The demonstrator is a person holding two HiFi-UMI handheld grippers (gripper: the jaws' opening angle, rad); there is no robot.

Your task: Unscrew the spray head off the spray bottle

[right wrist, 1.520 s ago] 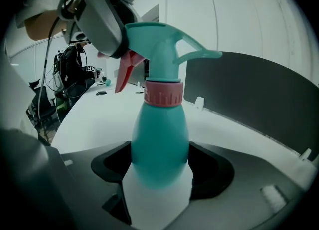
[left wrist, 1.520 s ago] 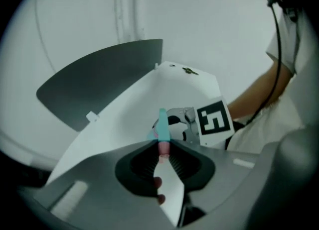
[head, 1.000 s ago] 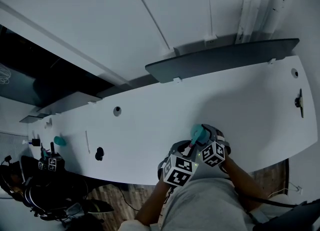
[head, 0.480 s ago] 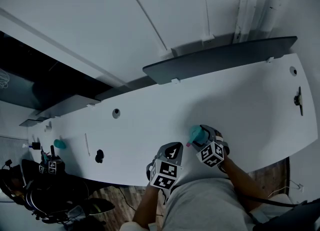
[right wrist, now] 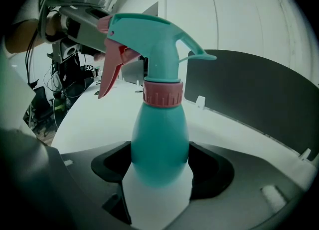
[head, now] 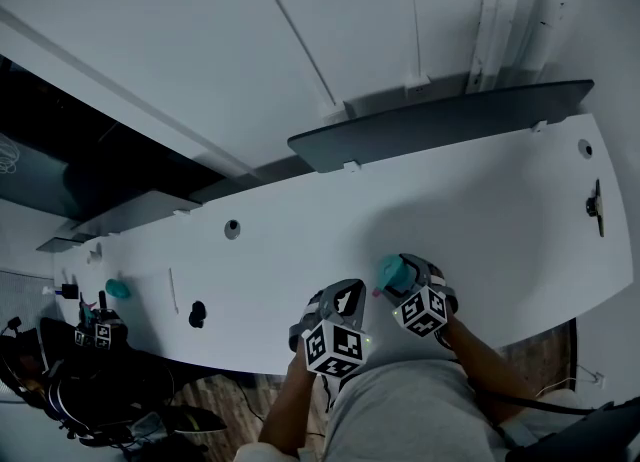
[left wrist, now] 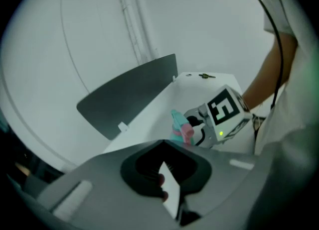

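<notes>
The teal spray bottle [right wrist: 159, 144] stands upright between the pads of my right gripper [right wrist: 159, 176], which is shut on its belly. Its teal spray head [right wrist: 149, 35] with the pink trigger [right wrist: 108, 77] sits on the pink collar [right wrist: 163, 93] at the neck. In the head view the bottle [head: 392, 272] rises in front of the right gripper [head: 418, 295] near the table's front edge. My left gripper [head: 338, 322] hovers a short way left of the bottle, apart from it. Its jaws [left wrist: 168, 186] are shut with nothing between them; the bottle [left wrist: 179, 127] shows beyond.
The white table [head: 500, 210] curves away to both sides, with a dark grey panel [head: 440, 120] along its back edge. A round hole [head: 232, 228], a black item [head: 198, 312] and a small teal object [head: 118, 288] lie far left. Another black item [head: 592, 205] sits far right.
My left gripper has drawn back to the left, away from the spray head, rolled over, and its jaws have closed empty. The right gripper and bottle have stayed put.
</notes>
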